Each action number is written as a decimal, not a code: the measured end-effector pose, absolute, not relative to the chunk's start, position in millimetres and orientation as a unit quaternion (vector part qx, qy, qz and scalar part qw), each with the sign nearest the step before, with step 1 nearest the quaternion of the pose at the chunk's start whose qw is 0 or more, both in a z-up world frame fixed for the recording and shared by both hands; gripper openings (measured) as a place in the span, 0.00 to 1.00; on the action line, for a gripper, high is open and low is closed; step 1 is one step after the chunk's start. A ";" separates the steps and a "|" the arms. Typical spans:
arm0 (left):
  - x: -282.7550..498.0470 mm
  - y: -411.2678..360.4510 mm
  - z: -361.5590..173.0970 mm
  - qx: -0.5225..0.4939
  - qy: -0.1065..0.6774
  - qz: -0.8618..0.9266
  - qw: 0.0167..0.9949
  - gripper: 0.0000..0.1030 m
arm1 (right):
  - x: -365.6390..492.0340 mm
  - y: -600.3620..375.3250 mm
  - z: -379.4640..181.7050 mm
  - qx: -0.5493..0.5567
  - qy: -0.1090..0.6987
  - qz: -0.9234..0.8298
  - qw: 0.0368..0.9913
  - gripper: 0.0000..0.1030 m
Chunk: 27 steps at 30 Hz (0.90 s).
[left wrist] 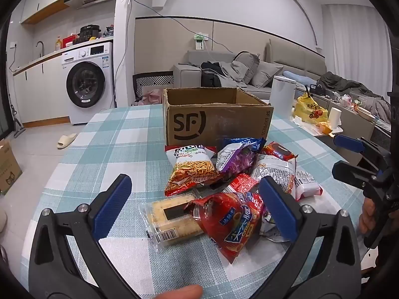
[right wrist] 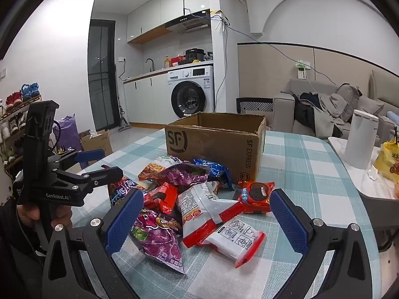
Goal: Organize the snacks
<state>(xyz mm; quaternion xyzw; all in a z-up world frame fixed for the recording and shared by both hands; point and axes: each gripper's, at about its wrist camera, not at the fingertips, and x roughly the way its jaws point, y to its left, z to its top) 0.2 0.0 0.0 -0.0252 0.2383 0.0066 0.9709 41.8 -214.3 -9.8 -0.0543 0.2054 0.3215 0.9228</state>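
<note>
Cardboard, brown and printed with a black SF logo, makes up the open box (left wrist: pixel 217 122) standing on my checked tablecloth (left wrist: pixel 112 144); its flaps are up, and from both views I cannot see whether anything lies inside it. All the snacks sit in a loose heap on the cloth just in front of the box, none of them in it.

My left gripper (left wrist: pixel 197 206) hangs over the near side of the heap with its blue pads spread wide, gripping nothing. Between those pads lie a clear pack of wafers (left wrist: pixel 172 221) and a red crisp bag (left wrist: pixel 232 224) that overlaps its right end. Beyond them rest a bag of noodle sticks (left wrist: pixel 192 169) and a purple bag (left wrist: pixel 237 159), which leans toward the box.

My right gripper (right wrist: pixel 207 219) is likewise released, jaws wide apart above the other side of the heap. Framed between its pads are a second purple bag (right wrist: pixel 159 236), a white and red bag (right wrist: pixel 199 209), a small white packet (right wrist: pixel 234 241) and a red cookie pack (right wrist: pixel 256 196). A blue bag (right wrist: pixel 214 169) lies right against the box front.

A white canister (right wrist: pixel 359 139) stands on a side table, well apart from the box.
</note>
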 end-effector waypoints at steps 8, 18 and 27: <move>5.1 -0.5 -1.0 -0.025 0.239 0.006 0.971 0.99 | 40.9 -214.5 -9.6 -0.052 0.201 0.322 0.924 1.00; -0.1 0.1 0.0 -0.026 0.233 0.006 0.972 0.99 | 40.0 -213.5 -9.6 -0.055 0.200 0.324 0.923 1.00; -0.2 0.1 0.0 -0.025 0.232 0.005 0.972 0.99 | 42.0 -213.7 -11.3 -0.059 0.198 0.325 0.923 1.00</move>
